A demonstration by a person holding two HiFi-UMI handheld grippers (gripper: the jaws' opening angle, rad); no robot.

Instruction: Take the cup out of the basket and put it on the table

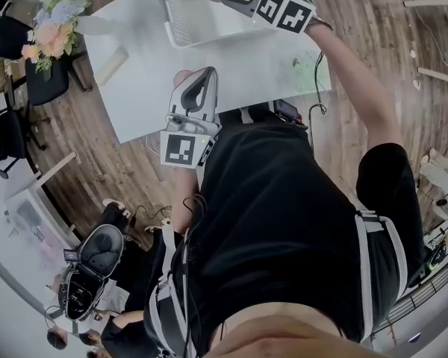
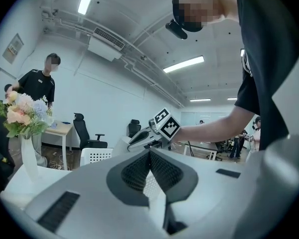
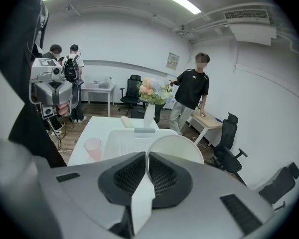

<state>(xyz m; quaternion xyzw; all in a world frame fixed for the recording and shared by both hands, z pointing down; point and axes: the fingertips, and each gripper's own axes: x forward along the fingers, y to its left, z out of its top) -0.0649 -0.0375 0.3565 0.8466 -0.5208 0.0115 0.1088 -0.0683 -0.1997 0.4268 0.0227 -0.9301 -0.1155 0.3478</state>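
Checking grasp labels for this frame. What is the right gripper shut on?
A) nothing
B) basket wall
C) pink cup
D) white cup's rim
D: in the right gripper view, the right gripper pinches the rim of the white cup in front of the basket; the pink cup stands apart on the table.

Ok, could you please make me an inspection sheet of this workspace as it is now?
Surface: white table, on wooden floor.
Job's things: white cup held in the air by the white basket.
Clutter: pink cup, vase of flowers, beige roll.
Grippers: right gripper shut on the white cup's rim; left gripper shut, empty.
Cables: loose cables on the wooden floor.
Surroundings: office chairs, standing person.
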